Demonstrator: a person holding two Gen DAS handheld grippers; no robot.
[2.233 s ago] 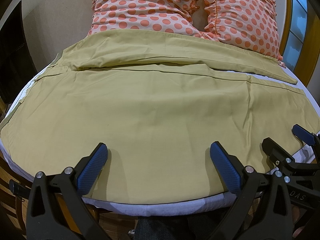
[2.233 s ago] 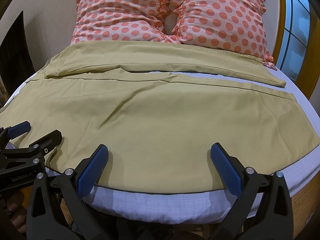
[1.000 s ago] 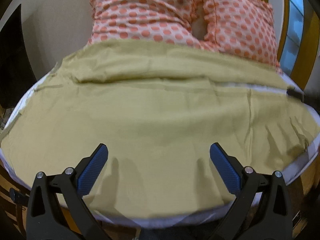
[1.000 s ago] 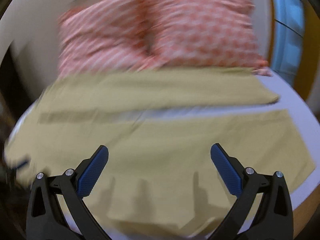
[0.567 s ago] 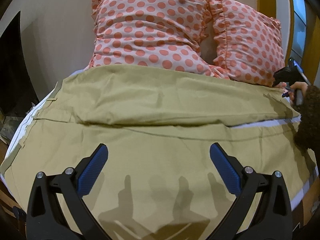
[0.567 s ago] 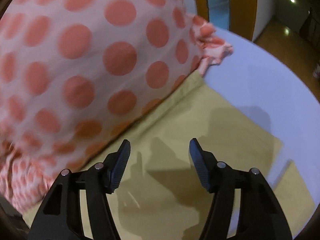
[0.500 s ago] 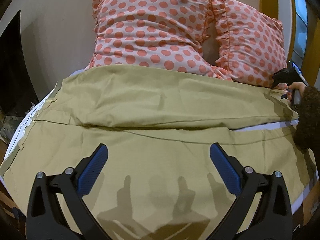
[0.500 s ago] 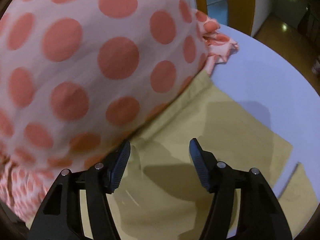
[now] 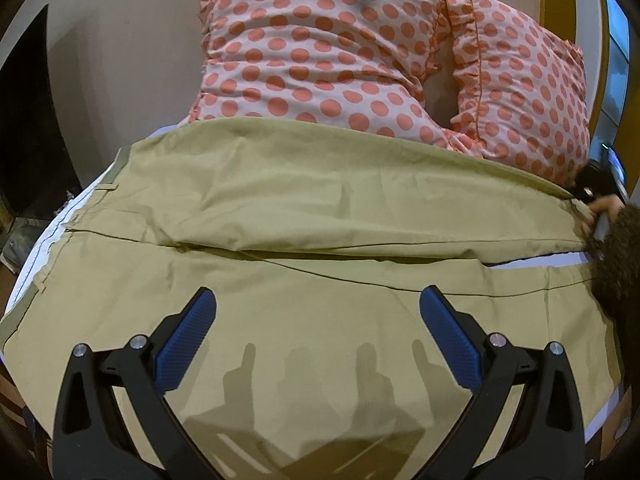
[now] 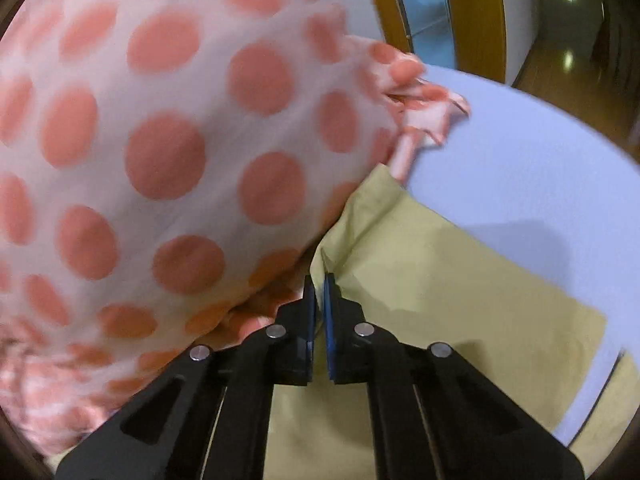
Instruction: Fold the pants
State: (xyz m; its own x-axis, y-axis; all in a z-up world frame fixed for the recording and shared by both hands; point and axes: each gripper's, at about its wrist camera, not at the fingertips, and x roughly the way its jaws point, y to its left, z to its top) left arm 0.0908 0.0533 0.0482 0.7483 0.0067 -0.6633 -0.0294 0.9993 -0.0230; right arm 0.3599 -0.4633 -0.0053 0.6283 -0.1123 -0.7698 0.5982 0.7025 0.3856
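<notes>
Khaki pants [image 9: 320, 208] lie spread flat across the bed, both legs running left to right, waistband at the left. My left gripper [image 9: 316, 320] is open and empty, hovering above the near leg. My right gripper [image 10: 319, 280] is shut on the far leg's hem edge [image 10: 360, 216], right against the pillow. In the left wrist view the right gripper [image 9: 600, 184] and the hand holding it show at the far right end of the far leg.
Two pink pillows with orange dots [image 9: 320, 48] stand at the head of the bed and press on the pants' far edge [image 10: 160, 160]. White sheet [image 10: 540, 184] lies bare to the right. A window with a yellow frame [image 10: 420, 4] is behind.
My right gripper has closed on the hem of the far leg next to the pillow. My left gripper has moved slightly forward over the near leg and stays open.
</notes>
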